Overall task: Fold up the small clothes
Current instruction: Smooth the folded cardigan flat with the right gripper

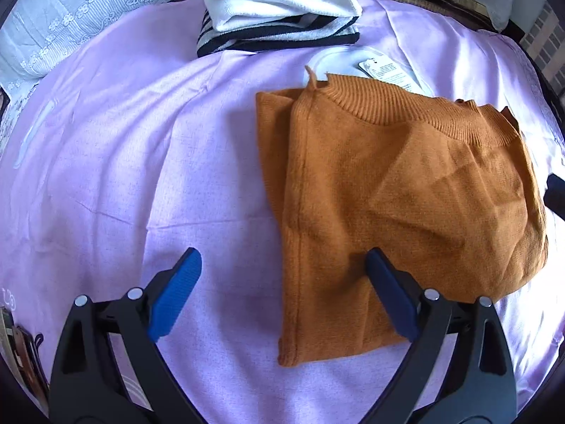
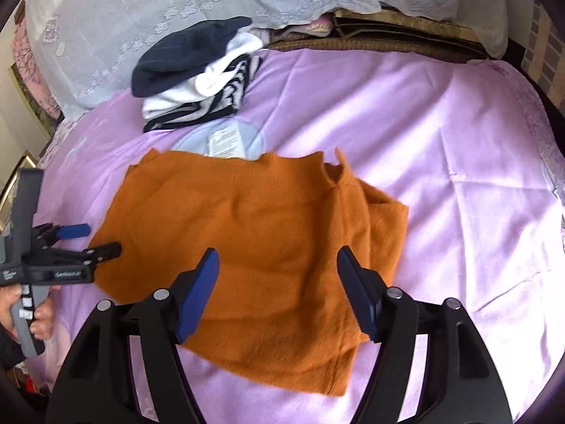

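An orange knit sweater (image 1: 406, 190) lies folded on the lilac sheet (image 1: 141, 159), ribbed collar towards the far side. My left gripper (image 1: 282, 258) is open just above its near-left corner, one blue pad over the sheet, the other over the knit. In the right wrist view the same sweater (image 2: 254, 226) spreads across the middle, and my right gripper (image 2: 277, 258) hovers open over its near part with nothing between the fingers. The left gripper (image 2: 91, 238) shows at the sweater's left edge, held by a hand (image 2: 39, 314).
A stack of folded clothes (image 1: 279, 10), navy, white and striped, sits at the far side (image 2: 197, 81). A pale garment with a label (image 2: 226, 141) peeks out beyond the sweater. Lace-covered pillows (image 2: 176, 7) line the bed's head. Lilac sheet extends to the right (image 2: 459, 176).
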A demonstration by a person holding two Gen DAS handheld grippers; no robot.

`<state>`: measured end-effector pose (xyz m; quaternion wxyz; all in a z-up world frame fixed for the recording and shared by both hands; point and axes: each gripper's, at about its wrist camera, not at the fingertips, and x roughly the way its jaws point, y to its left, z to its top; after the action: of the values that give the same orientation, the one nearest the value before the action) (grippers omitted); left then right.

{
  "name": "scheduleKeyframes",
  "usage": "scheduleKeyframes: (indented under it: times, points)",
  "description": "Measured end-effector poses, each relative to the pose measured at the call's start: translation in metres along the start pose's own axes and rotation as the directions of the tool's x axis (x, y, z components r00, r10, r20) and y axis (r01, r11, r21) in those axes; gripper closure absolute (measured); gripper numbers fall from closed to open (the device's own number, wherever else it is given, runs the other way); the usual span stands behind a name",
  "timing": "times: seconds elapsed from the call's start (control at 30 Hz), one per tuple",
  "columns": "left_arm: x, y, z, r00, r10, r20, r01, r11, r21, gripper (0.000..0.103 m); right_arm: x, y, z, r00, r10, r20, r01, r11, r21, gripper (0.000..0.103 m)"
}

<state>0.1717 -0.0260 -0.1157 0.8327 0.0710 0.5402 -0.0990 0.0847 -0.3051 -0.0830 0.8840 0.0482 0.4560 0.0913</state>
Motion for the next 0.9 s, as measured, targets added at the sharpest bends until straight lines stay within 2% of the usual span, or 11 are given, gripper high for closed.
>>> scheduleKeyframes:
  times: [0.07,0.17,0.2,0.27,0.4,0.5,0.57,0.73,0.8,0.9]
  points:
    - [0.001,-0.002,0.001,1.000,0.004,0.001,-0.004,1.000,0.008,0.008,0.010,-0.009,0.000,1.000,-0.007,-0.025,0.008,0.999,0.031,0.032]
    - [0.003,-0.004,0.003,1.000,0.010,0.005,-0.010,1.000,0.023,0.008,0.032,-0.030,-0.008,0.993,-0.037,-0.109,0.047,0.995,0.092,0.032]
    - [0.004,-0.005,0.005,1.000,0.008,0.004,-0.009,1.000,0.023,0.008,0.037,-0.038,-0.012,0.993,-0.014,-0.118,0.028,0.993,0.118,0.032]
    - [0.007,-0.005,0.006,1.000,0.004,0.000,-0.004,1.000,0.022,0.008,0.034,-0.041,-0.013,0.995,0.004,-0.099,0.008,0.992,0.128,0.032]
    - [0.012,-0.003,0.007,1.000,-0.002,-0.008,0.002,1.000,0.016,0.006,0.025,-0.037,-0.007,0.996,-0.021,-0.084,0.030,0.994,0.108,0.032]
    - [0.010,-0.002,0.009,1.000,-0.011,-0.008,0.011,1.000,0.015,0.007,0.010,-0.041,0.001,1.000,0.000,-0.015,0.003,0.989,0.149,0.032]
    - [0.009,0.001,0.014,0.999,-0.048,-0.008,0.048,0.999,0.000,0.007,0.003,-0.042,0.006,1.000,0.008,0.020,-0.011,0.988,0.155,0.031]
    - [0.006,0.014,0.029,0.988,-0.157,0.010,0.157,0.984,-0.086,0.007,0.010,-0.056,0.013,1.000,-0.023,0.009,0.021,0.983,0.183,0.031]
    - [0.005,0.017,0.035,0.987,-0.159,0.020,0.160,0.983,-0.094,0.007,0.016,-0.069,0.014,1.000,-0.024,0.003,0.022,0.973,0.230,0.031]
    - [0.007,0.018,0.046,0.992,-0.121,0.035,0.124,0.989,-0.085,0.007,0.029,-0.089,0.013,0.998,-0.052,-0.038,0.061,0.956,0.288,0.031]
